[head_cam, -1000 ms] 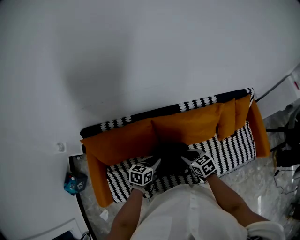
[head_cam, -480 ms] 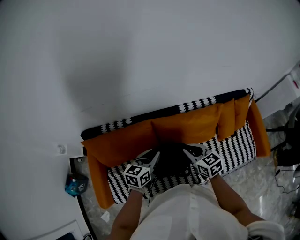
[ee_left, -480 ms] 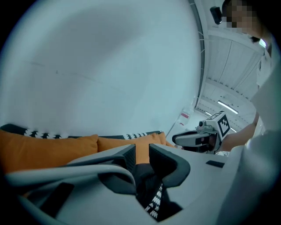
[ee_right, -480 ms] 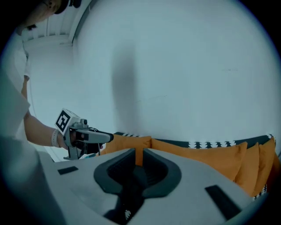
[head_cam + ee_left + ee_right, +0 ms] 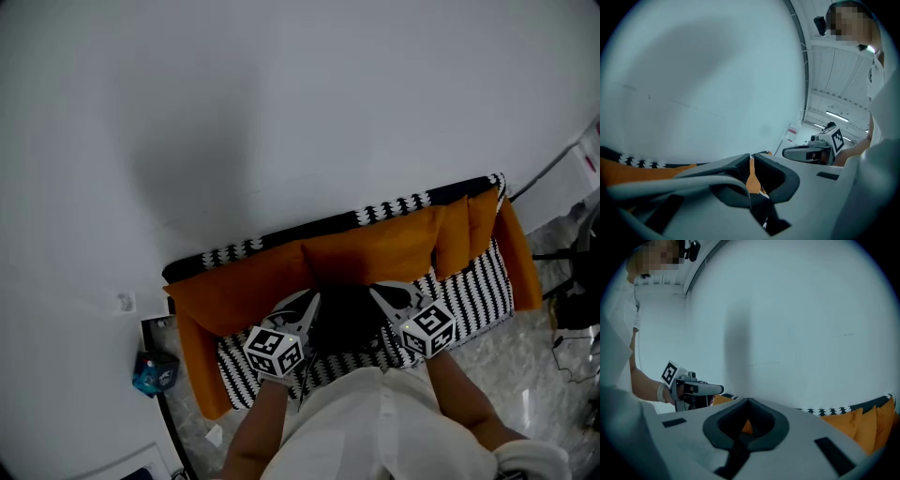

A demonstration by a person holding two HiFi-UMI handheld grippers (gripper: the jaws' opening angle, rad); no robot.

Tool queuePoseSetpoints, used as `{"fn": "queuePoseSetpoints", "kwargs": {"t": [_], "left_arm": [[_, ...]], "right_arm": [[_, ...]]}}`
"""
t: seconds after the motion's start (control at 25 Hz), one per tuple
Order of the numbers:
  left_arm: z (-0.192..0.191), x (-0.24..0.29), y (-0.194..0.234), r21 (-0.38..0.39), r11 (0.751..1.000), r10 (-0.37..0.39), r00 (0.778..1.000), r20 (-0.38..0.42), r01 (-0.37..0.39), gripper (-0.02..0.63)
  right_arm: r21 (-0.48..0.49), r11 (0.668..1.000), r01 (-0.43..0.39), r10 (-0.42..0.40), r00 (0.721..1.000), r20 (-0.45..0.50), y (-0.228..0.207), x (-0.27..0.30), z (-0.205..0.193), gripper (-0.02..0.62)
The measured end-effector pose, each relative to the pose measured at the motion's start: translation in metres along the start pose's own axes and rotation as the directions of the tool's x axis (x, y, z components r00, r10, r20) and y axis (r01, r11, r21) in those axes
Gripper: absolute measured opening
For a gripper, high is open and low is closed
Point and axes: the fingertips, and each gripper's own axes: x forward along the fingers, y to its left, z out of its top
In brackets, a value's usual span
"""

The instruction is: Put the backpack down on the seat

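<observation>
A black backpack (image 5: 345, 317) lies on the sofa's black-and-white patterned seat (image 5: 473, 286), against the orange back cushions (image 5: 375, 248). My left gripper (image 5: 313, 300) hovers at the backpack's left side and my right gripper (image 5: 374, 293) at its right, both lifted above it. In the left gripper view the left gripper (image 5: 751, 157) has its tips together with nothing between them. The right gripper (image 5: 748, 401) has just been closing and is shut, empty; orange cushion shows behind its tips. Each gripper view shows the other gripper: the right gripper (image 5: 811, 151) and the left gripper (image 5: 701, 389).
A plain white wall rises behind the sofa. A blue object (image 5: 150, 370) sits on the floor by a dark frame (image 5: 155, 323) left of the sofa. Cables and dark equipment (image 5: 572, 309) stand at the right. An orange armrest (image 5: 520, 253) closes the sofa's right end.
Both grippers have risen away from the backpack, their marker cubes drifting apart. The right jaws have closed. The backpack stays on the seat.
</observation>
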Motion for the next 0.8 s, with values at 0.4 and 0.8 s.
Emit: {"fn": "queuePoseSetpoints", "kwargs": {"t": [0.4, 0.8], "left_arm": [[-0.008, -0.003, -0.001, -0.028, 1.000, 0.004, 1.000, -0.012, -0.004, 0.049], [-0.012, -0.002, -0.003, -0.037, 0.999, -0.005, 1.000, -0.021, 0.005, 0.049]], "right_arm": [[-0.030, 1.000, -0.006, 0.005, 0.999, -0.032, 0.005, -0.002, -0.007, 0.018], [-0.033, 0.999, -0.012, 0.010, 0.999, -0.042, 0.006, -0.002, -0.011, 0.018]]}}
